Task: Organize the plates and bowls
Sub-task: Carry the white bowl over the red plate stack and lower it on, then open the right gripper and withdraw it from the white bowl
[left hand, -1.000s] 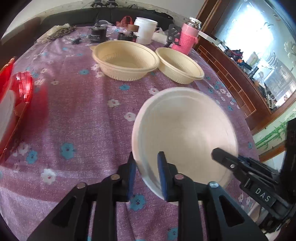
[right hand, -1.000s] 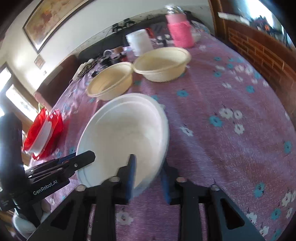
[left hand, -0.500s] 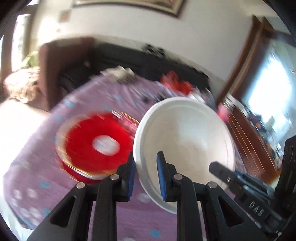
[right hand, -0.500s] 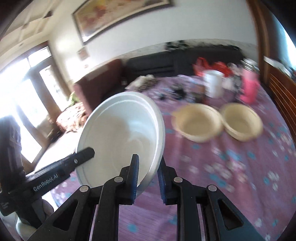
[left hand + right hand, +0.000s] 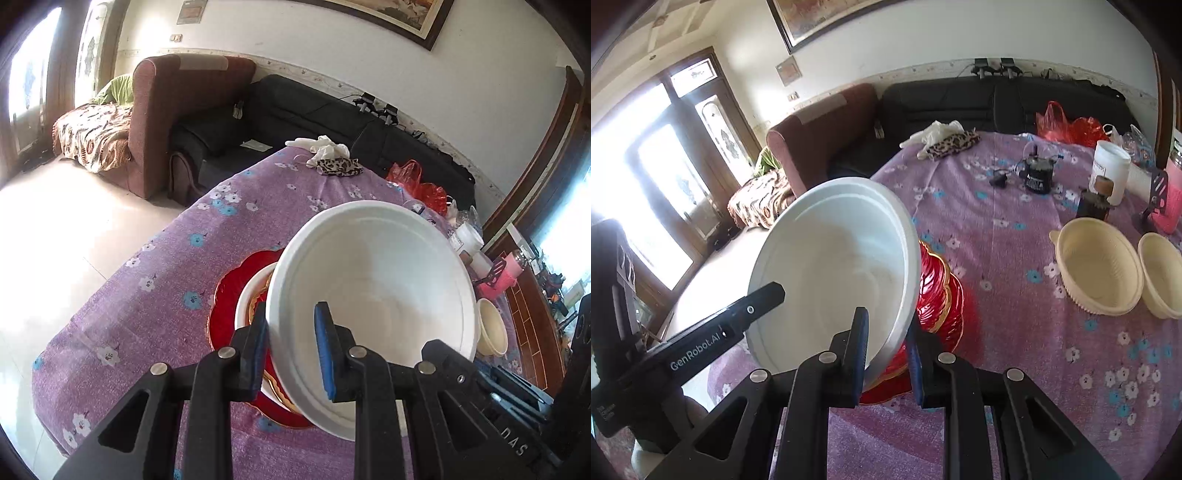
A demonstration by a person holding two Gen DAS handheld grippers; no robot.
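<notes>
White foam bowl (image 5: 373,295) is hanging tilted above the red plate (image 5: 225,302) on the purple-clothed worktop (image 5: 1015,258), both tools clenching its rim: the left tool (image 5: 290,354) and right tool (image 5: 886,354). Two cream bowls (image 5: 1099,267) are sitting well apart.

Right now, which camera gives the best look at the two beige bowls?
The right wrist view: both beige bowls sit side by side on the purple tablecloth, insides visible. In the left wrist view the held white plate hides all but one.
</notes>
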